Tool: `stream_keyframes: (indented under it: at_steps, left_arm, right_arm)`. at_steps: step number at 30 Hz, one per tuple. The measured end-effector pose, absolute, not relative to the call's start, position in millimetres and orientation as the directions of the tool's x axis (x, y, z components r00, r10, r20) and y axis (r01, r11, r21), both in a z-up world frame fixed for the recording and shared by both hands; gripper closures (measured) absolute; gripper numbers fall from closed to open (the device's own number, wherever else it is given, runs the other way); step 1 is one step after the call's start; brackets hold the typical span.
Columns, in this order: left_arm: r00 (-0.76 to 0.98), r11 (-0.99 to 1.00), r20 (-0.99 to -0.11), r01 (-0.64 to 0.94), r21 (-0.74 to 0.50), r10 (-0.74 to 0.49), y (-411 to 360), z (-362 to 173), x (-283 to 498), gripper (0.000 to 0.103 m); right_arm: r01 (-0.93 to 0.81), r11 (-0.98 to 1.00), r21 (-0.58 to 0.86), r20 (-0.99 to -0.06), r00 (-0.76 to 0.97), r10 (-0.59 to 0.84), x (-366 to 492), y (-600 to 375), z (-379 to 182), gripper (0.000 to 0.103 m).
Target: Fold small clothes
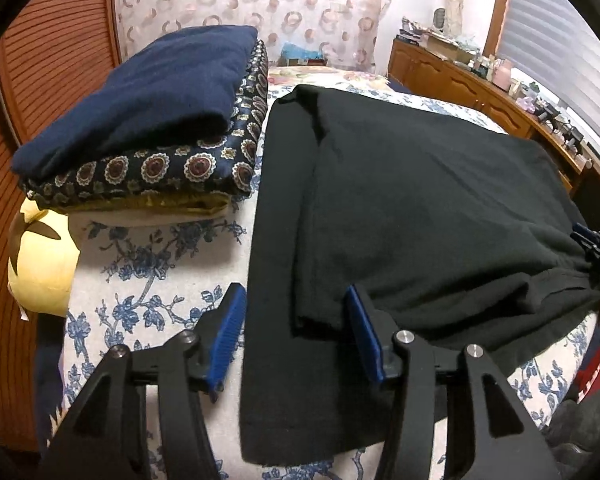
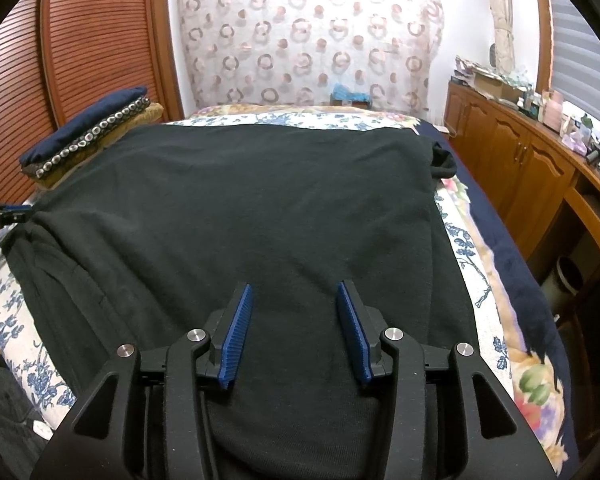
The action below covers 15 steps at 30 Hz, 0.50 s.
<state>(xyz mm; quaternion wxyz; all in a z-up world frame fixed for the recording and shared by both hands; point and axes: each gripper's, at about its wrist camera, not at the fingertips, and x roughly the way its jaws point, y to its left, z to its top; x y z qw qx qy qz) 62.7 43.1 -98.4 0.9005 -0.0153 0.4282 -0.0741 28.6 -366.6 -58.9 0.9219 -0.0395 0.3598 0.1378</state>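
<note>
A large black garment (image 1: 420,200) lies spread flat on the bed, with a folded flap along its left side. My left gripper (image 1: 294,292) stands open over that left edge; cloth lies between the blue pads (image 1: 366,336), but they do not press on it. In the right wrist view the same black garment (image 2: 260,208) fills the middle of the bed. My right gripper (image 2: 294,286) hangs open just above its near part, with nothing pinched. The right gripper's tip (image 1: 598,248) shows at the garment's right edge, and the left gripper's tip (image 2: 4,214) at its left edge.
A stack of folded clothes (image 1: 148,92), navy on a patterned one, sits at the bed's far left. A yellow cushion (image 1: 40,264) lies below it. The blue floral bedcover (image 1: 140,264) shows around the garment. A wooden cabinet (image 2: 512,160) lines the right; louvred wooden doors (image 2: 80,32) stand left.
</note>
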Motion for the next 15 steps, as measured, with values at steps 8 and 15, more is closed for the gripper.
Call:
stream_keyframes:
  at_steps: [8, 15]
  left_arm:
    - [0.642, 0.99, -0.755, 0.121, -0.072, -0.133, 42.3, -99.4, 61.8, 0.052]
    - [0.651, 0.989, -0.745, 0.127, -0.081, -0.145, 45.9, -101.4, 60.3, 0.052]
  right_arm:
    - [-0.279, 0.959, 0.046, -0.667, 0.706, 0.238, 29.7, -368.0, -58.4, 0.058]
    - [-0.28, 0.959, 0.041, -0.664, 0.709, 0.236, 28.5, -368.4, -58.6, 0.058]
